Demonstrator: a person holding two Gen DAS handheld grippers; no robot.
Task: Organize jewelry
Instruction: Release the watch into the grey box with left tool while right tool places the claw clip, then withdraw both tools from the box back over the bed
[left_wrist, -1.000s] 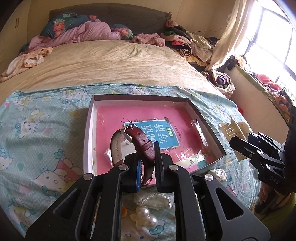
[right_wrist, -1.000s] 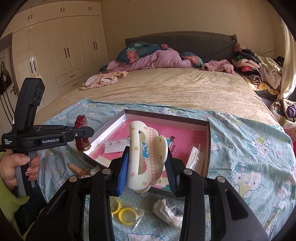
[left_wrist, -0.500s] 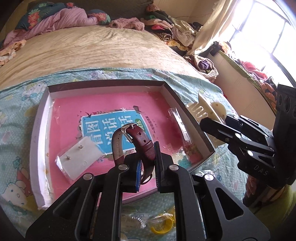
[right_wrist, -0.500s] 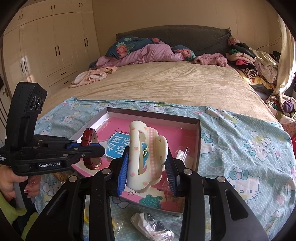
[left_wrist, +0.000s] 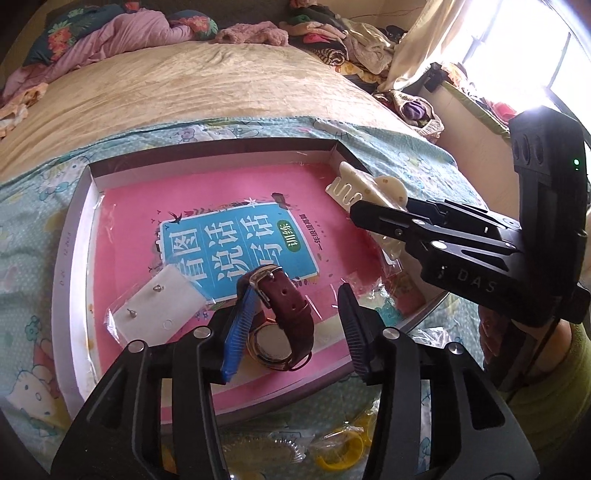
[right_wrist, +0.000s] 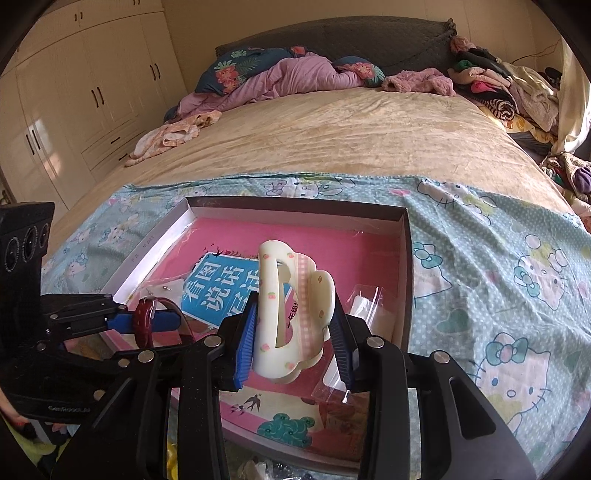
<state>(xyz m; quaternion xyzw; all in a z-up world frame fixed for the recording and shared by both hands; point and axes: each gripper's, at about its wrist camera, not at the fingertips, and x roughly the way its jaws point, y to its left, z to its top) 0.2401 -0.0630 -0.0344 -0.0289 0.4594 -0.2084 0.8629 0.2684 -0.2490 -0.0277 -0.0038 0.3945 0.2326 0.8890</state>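
Note:
A shallow box (left_wrist: 74, 236) with a pink printed floor lies on the cartoon-print cloth on the bed. A watch (left_wrist: 288, 314) with a dark red strap rests on the box floor near its front edge. My left gripper (left_wrist: 293, 295) straddles it with its jaws opening; the right pad stands clear of the strap. In the right wrist view the watch (right_wrist: 144, 321) sits by the left gripper's blue pads (right_wrist: 162, 320). My right gripper (right_wrist: 293, 325) is shut on a cream hair claw clip (right_wrist: 291, 314), held above the box's right side. From the left wrist view the clip (left_wrist: 369, 188) pokes out past the right gripper (left_wrist: 365, 218).
A bagged white card with stud earrings (left_wrist: 155, 314) lies in the box at the left, and a clear plastic packet (right_wrist: 369, 306) at the right. Yellow rings (left_wrist: 343, 446) in plastic lie on the cloth in front of the box. Clothes and bedding are piled at the bed's far end.
The left jaws have parted and let go of the watch, which now rests on the box floor. The right gripper has carried the clip down and in over the box.

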